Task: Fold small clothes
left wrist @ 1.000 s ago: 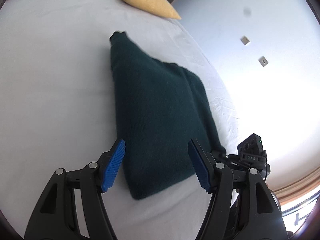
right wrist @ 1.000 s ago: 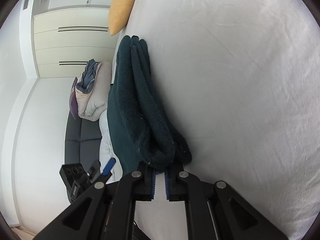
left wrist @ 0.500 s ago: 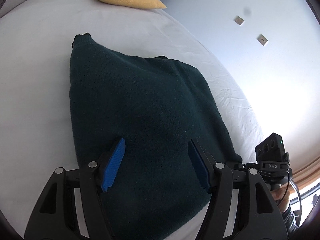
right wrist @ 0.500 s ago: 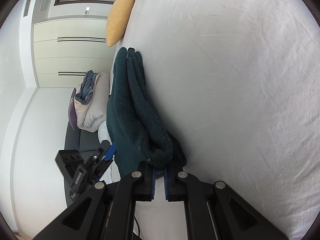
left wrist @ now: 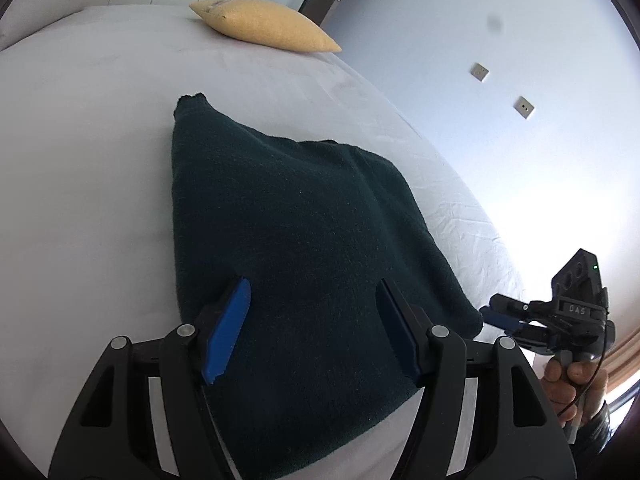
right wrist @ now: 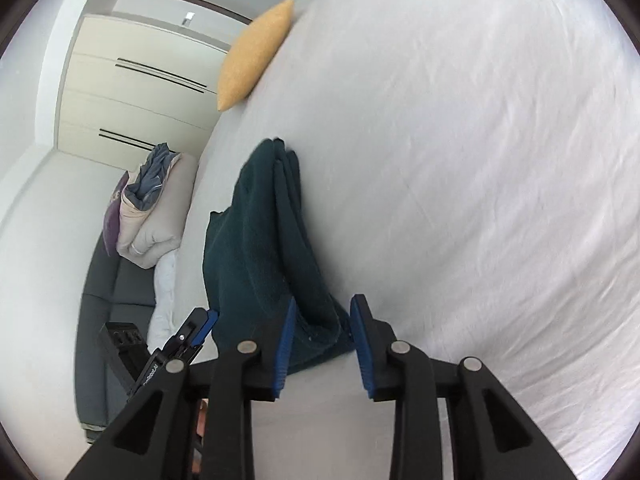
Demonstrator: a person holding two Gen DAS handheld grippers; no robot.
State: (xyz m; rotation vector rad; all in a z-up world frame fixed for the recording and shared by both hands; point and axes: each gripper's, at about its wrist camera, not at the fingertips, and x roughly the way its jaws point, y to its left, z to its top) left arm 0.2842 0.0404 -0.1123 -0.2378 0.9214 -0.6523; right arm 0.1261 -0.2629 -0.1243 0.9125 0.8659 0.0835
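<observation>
A dark green folded garment (left wrist: 296, 248) lies flat on the white bed (left wrist: 80, 160). My left gripper (left wrist: 312, 324) is open and hovers just above the garment's near part, blue pads either side of it. In the right wrist view the garment (right wrist: 260, 240) shows edge-on as stacked folded layers. My right gripper (right wrist: 322, 344) is open, with the garment's near corner lying between its blue pads. The right gripper also shows in the left wrist view (left wrist: 504, 318) at the garment's right corner, and the left gripper in the right wrist view (right wrist: 200, 328).
A yellow pillow (left wrist: 264, 34) lies at the far end of the bed, also in the right wrist view (right wrist: 256, 56). A grey sofa (right wrist: 116, 280) with piled bedding (right wrist: 148, 208) stands beside the bed. White wardrobes (right wrist: 132, 92) and a wall with sockets (left wrist: 524, 107) lie beyond.
My right gripper has opened and let go of the garment's corner. My left gripper has moved forward over the garment, and stays open.
</observation>
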